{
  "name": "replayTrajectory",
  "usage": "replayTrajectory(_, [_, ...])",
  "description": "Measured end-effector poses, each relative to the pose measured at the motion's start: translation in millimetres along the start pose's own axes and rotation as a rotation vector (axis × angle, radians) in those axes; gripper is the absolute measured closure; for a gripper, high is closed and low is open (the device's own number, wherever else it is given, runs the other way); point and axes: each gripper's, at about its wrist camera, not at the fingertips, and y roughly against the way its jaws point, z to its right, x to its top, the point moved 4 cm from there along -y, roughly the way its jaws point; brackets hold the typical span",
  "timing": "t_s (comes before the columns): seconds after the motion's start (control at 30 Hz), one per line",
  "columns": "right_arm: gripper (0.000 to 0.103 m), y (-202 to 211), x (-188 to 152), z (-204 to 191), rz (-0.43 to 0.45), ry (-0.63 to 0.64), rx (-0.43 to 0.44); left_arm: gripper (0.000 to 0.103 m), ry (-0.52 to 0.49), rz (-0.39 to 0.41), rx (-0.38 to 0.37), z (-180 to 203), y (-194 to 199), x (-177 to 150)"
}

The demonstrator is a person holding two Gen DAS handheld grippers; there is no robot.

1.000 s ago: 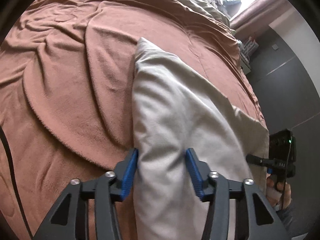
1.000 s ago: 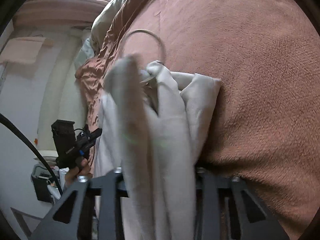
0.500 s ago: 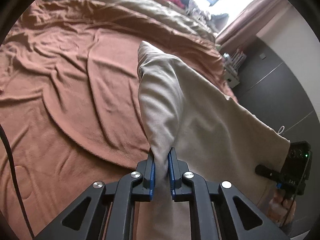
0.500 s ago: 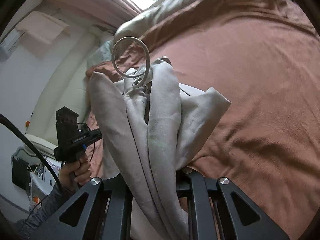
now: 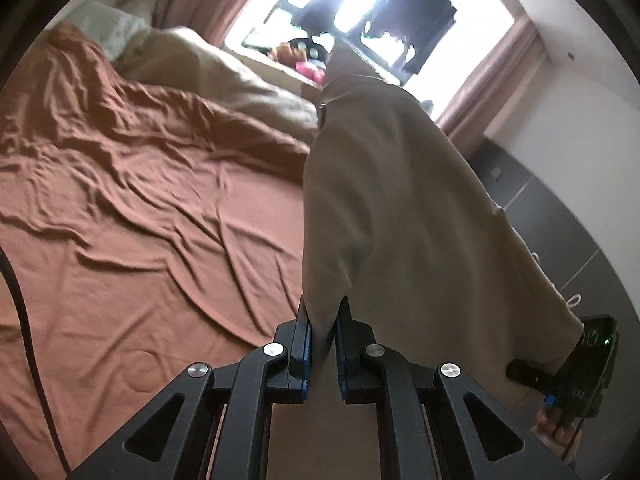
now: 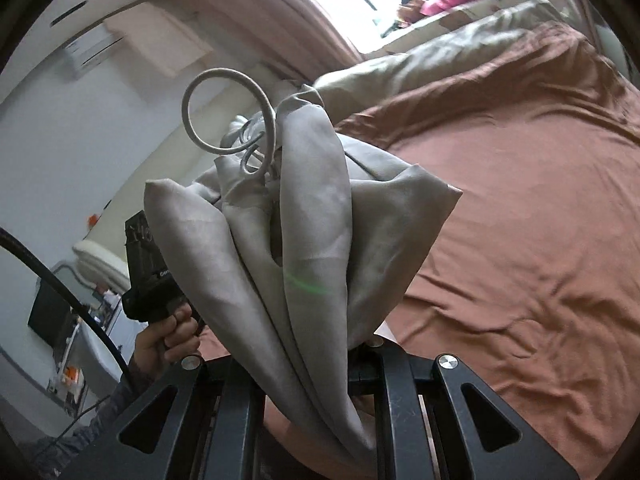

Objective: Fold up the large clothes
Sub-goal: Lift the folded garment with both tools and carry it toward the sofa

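A beige garment is held up above the brown bedspread, a pinch of its edge clamped in the left gripper. A bunched waist end with a drawstring loop is wedged in the right gripper; its finger closure is hidden by cloth. The fabric is judged light, soft and limp, likely slippery; corners and hems are best gripped, not the bulk.

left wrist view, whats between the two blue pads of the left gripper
A pinched fold of the beige garment sits between the left gripper pads, in the left wrist view; the rest drapes up and rightward.
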Motion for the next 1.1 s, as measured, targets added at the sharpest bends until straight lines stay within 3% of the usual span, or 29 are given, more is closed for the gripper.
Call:
replayTrajectory(0.33, [0.094, -36.2, -1.6, -83.9, -0.01, 0.113, 0.08, 0.094, 0.004, 0.146, 0.045, -39.1, 117.4, 33.7])
replayTrajectory(0.5, [0.094, -59.8, 0.4, -101.6, -0.026, 0.157, 0.12, 0.094, 0.009, 0.214, 0.091, -67.8, 172.4, 41.7])
replayTrajectory(0.8, [0.094, -135.1, 8.5, -156.3, -0.091, 0.213, 0.186, 0.094, 0.072, 0.325, 0.165, -137.5, 254.5, 48.2])
replayTrajectory(1.1, [0.094, -211.2, 6.5, -197.9, -0.15, 0.253, 0.265, 0.094, 0.116, 0.398, 0.292, -207.1, 318.2, 48.9])
